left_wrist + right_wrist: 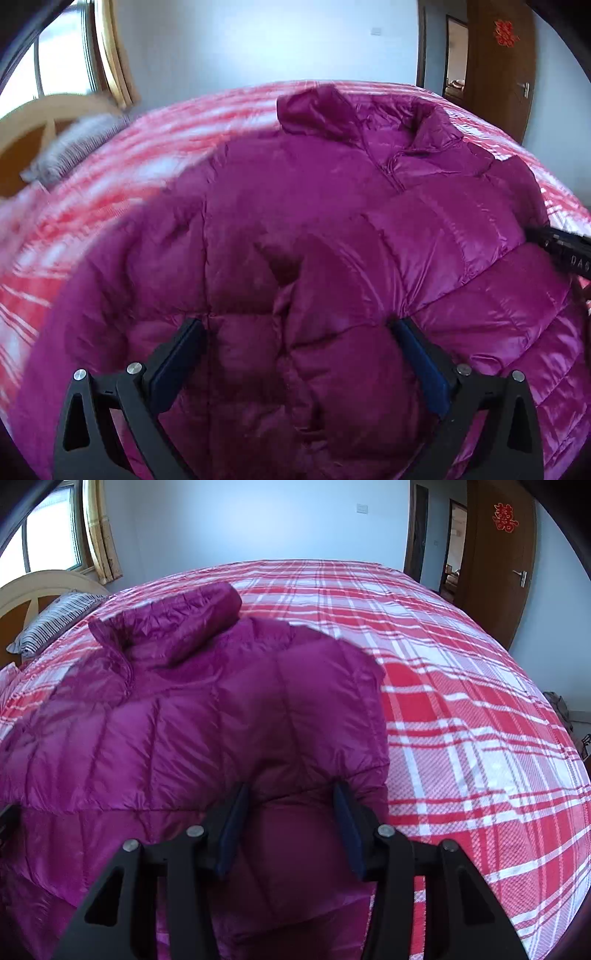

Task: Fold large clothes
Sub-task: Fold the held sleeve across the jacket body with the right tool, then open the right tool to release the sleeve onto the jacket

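The magenta quilted puffer jacket (pixel 332 229) lay spread front-up beneath and ahead of both grippers, collar at the far end, a sleeve folded across its body.

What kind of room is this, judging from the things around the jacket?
Most likely a home bedroom: the purple jacket lies on a bed with a red plaid cover, a striped pillow rests by the headboard, and a wooden door stands behind.

I count one jacket (pixel 314 229), one bed (pixel 461 701), one pillow (pixel 55 624), one door (pixel 498 565), one window (pixel 48 535), and my two tools: left (pixel 295 326), right (pixel 290 794).
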`<state>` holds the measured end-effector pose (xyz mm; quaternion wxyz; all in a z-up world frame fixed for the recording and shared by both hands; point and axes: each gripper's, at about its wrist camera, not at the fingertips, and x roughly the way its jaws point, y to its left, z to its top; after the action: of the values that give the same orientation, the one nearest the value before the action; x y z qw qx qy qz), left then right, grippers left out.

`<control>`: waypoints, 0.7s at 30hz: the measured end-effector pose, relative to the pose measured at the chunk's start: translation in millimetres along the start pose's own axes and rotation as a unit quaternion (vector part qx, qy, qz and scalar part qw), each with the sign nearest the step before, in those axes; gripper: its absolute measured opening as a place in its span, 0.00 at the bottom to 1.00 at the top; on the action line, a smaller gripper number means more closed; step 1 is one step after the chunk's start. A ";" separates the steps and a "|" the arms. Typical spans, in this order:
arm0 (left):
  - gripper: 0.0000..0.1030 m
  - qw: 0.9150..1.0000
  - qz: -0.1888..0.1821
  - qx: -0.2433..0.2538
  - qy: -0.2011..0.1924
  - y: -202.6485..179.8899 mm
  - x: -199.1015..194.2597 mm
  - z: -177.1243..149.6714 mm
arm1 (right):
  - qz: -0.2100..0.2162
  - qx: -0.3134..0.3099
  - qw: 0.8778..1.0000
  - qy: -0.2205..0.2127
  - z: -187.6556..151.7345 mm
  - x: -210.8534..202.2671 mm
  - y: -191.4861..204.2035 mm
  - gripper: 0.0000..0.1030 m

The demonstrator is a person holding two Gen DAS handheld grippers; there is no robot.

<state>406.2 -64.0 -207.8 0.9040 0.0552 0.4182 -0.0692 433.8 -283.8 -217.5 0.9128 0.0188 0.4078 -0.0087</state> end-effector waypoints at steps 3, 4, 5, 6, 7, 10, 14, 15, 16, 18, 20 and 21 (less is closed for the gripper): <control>0.99 1.000 -0.014 -0.014 0.006 2.6 5.0 -1.3 | -0.009 -0.009 1.000 0.003 -1.0 -1.9 1.3 0.49; 0.99 1.000 -0.015 -0.016 0.006 3.7 5.4 -1.8 | -0.012 -0.015 1.000 0.006 -0.6 -2.6 1.7 0.49; 0.99 1.000 -0.014 -0.017 0.005 4.1 5.4 -2.5 | -0.014 -0.018 1.000 0.008 -0.4 -6.5 1.8 0.49; 0.99 1.000 -0.012 -0.016 0.003 3.4 5.5 -3.8 | -0.015 -0.017 1.000 0.007 1.7 -14.0 0.8 0.49; 0.99 1.000 -0.007 -0.015 0.000 1.6 4.5 -5.2 | -0.011 -0.009 1.000 -0.006 5.5 -20.3 -3.0 0.49; 0.99 1.000 0.004 -0.007 -0.005 -3.6 3.7 -5.1 | -0.011 0.014 0.998 -0.060 23.3 -44.6 -11.5 0.49; 0.99 1.000 -0.001 -0.011 -0.004 0.0 3.3 -6.2 | 0.007 0.022 0.998 -0.063 49.5 -31.2 -12.4 0.48; 0.99 1.000 -0.001 -0.011 -0.005 -0.1 3.5 -6.2 | 0.014 0.029 0.998 -0.054 54.6 -20.8 -14.0 0.47; 0.99 1.000 0.000 -0.010 -0.005 -0.2 3.3 -6.3 | 0.023 0.038 0.998 -0.040 58.3 -8.8 -16.5 0.46; 0.99 1.000 0.003 -0.008 -0.007 -0.3 3.4 -6.3 | 0.022 0.052 0.998 -0.019 59.5 9.0 -20.2 0.45; 0.99 1.000 0.002 -0.008 -0.007 -0.4 4.0 -6.4 | 0.007 0.049 0.999 0.009 55.0 31.1 -24.4 0.42; 0.99 1.000 0.002 -0.008 -0.007 -0.4 4.3 -6.7 | 0.005 0.051 0.999 0.018 50.3 41.4 -28.9 0.41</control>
<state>403.9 -63.6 -215.4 0.9076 0.0480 0.4121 -0.0646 497.9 -314.8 -215.6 0.9033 0.0670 0.4231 -0.0247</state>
